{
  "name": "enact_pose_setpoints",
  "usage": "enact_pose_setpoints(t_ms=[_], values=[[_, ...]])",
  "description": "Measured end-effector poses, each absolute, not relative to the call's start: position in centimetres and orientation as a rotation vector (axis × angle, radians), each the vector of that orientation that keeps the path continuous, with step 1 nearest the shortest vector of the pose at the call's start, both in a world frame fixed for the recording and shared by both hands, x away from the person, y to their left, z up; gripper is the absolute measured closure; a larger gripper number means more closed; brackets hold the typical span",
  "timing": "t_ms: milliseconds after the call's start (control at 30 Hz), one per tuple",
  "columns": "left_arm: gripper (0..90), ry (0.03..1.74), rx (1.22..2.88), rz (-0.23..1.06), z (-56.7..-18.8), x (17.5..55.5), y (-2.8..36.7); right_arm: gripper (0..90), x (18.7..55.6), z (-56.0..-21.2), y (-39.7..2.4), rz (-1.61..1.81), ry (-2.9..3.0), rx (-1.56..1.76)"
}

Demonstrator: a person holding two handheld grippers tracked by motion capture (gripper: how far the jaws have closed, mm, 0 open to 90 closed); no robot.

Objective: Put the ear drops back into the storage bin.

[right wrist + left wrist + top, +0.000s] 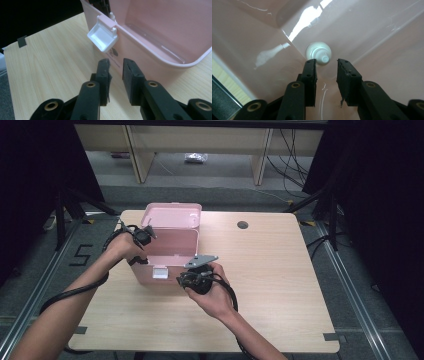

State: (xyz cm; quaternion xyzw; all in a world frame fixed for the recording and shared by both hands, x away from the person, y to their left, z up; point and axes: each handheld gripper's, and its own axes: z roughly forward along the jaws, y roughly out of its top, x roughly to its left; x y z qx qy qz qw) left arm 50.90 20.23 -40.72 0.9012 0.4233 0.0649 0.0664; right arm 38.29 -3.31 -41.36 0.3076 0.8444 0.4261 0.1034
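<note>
Pink storage box stands open on the table, lid raised, white latch hanging at its front rim. Left gripper reaches inside, jaws part-open and empty, tips just before a white tube on the box floor. Right gripper sits outside the front wall, jaws apart, holding nothing.

White bottle beyond parted hand-held gripper jaws, inside pink box
</note>
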Motion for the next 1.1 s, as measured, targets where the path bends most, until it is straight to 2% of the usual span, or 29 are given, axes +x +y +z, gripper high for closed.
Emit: enact_pose_setpoints(t_ms=[800, 1100], values=[[61.9, 1.205, 2.678, 0.272, -37.5, 49.9, 20.7, 75.0, 38.6, -40.9, -3.3, 1.263, 2.479, 0.886], [60.4, 1.2, 2.576, 0.32, -36.5, 49.5, 21.6, 74.5, 38.9, -41.2, -3.3, 1.268, 2.482, 0.898]])
